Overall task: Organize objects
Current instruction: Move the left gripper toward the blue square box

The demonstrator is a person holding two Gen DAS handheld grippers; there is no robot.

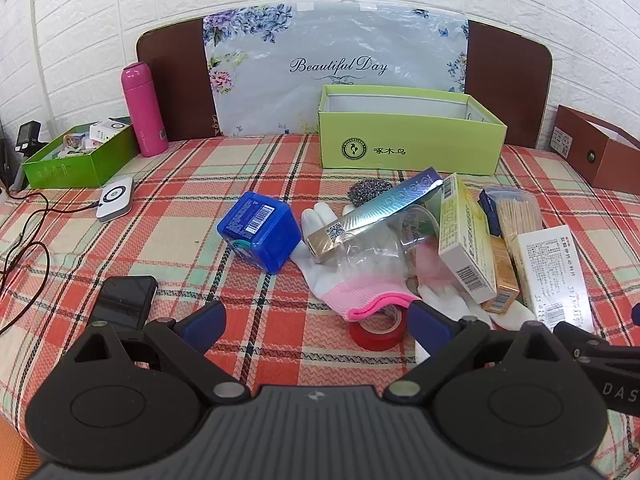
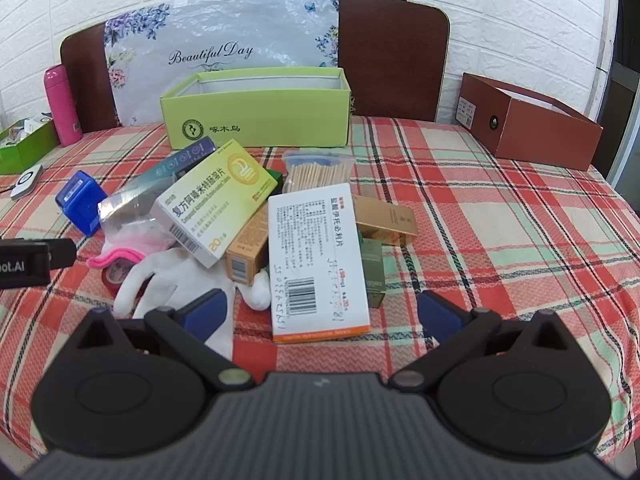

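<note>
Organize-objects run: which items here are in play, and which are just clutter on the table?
In play:
blue box
silver carton
yellow-white medicine box
white medicine box
toothpick bag
gloves
red tape roll
light green box

Lying about:
pink flask
phone
brown box

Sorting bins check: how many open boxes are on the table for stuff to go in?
3: lime-green box at the back centre, brown box at the back right, smaller green box at the far left, already holding items. More could sit outside the frames.
</note>
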